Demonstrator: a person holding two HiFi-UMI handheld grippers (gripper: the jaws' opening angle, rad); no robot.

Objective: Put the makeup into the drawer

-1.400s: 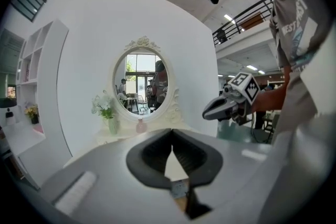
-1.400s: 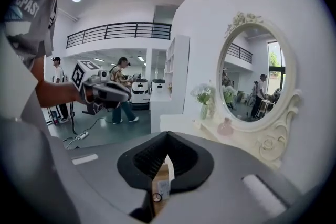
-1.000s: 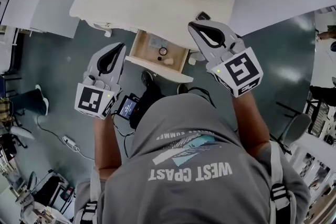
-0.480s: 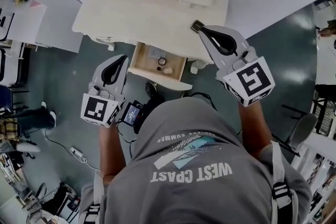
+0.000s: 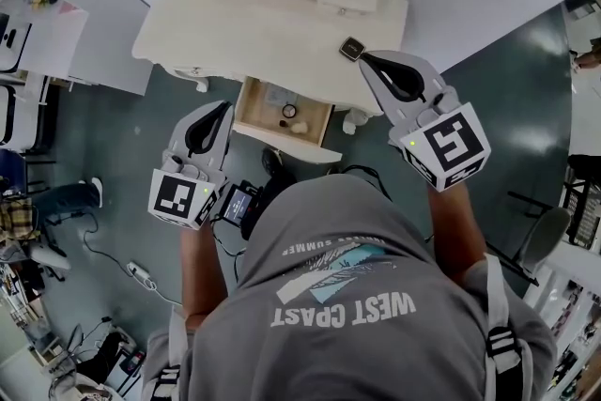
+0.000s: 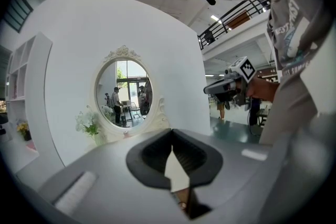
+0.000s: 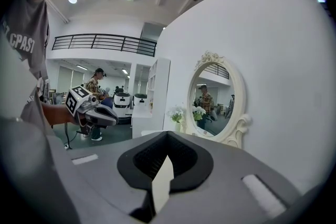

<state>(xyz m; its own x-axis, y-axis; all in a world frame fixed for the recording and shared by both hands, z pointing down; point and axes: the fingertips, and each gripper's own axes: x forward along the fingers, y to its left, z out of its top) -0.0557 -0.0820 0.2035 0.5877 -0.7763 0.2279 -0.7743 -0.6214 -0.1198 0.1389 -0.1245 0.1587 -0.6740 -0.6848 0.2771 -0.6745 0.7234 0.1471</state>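
so both tools are clenched on nothing: the left tool [image 6: 171, 147] and the right tool [image 7: 166, 157] each show their jaw tips meeting in their own gripper views. only those views show the oval mirror [image 6: 122, 93] with people reflected in it. only the head view shows the open drawer [image 5: 291, 144] at mid frame, with a ring-shaped piece [image 5: 289, 111] and a pale piece [image 5: 299, 126] of makeup inside. it also shows a dark square compact [image 5: 352, 49] on the table [image 5: 263, 23], just up-left of the right tool's tip. a second ago that compact was half hidden behind the tip; the drawer's contents look unchanged.
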